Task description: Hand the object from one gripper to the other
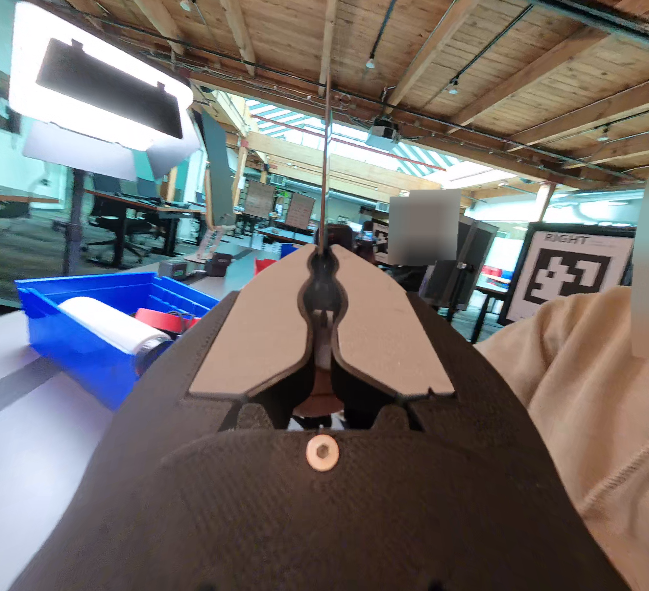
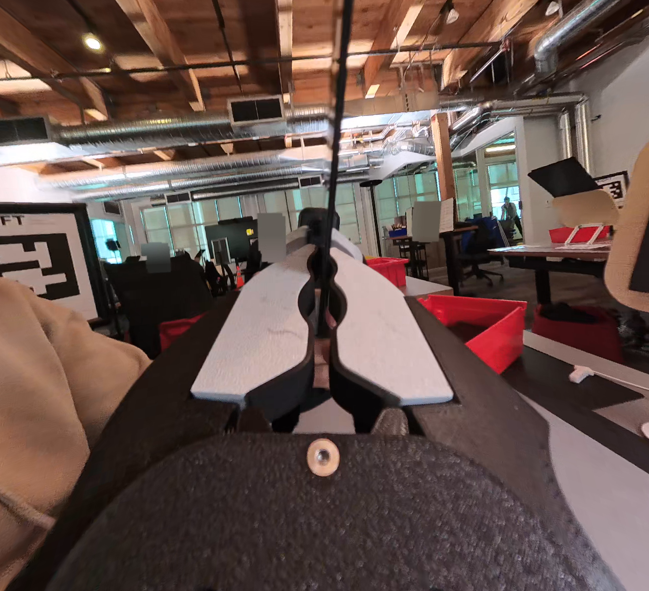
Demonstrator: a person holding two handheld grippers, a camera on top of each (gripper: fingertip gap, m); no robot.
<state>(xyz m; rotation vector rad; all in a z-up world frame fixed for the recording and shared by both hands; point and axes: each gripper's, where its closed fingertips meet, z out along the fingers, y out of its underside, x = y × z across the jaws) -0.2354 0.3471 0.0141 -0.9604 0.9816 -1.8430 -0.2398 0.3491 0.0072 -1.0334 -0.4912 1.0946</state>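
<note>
A long thin rod (image 1: 327,152) stands up between the grey fingers of my left gripper (image 1: 323,254), which is shut on its lower end. Its lower part looks grey and its upper part wood-coloured. In the right wrist view the same kind of thin dark rod (image 2: 339,100) rises from my right gripper (image 2: 323,258), which is also shut on it. The grey fingertips of the other gripper (image 2: 298,235) show just behind my right gripper's tips, so the two grippers meet nose to nose at the rod.
A blue bin (image 1: 87,296) with a white roll (image 1: 112,323) and red tape sits on the table at left. A red bin (image 2: 491,324) sits at right. Beige sleeves (image 1: 579,398) and square-patterned marker boards (image 1: 569,275) flank the grippers. Less than 4 cm separates the two grippers' tips.
</note>
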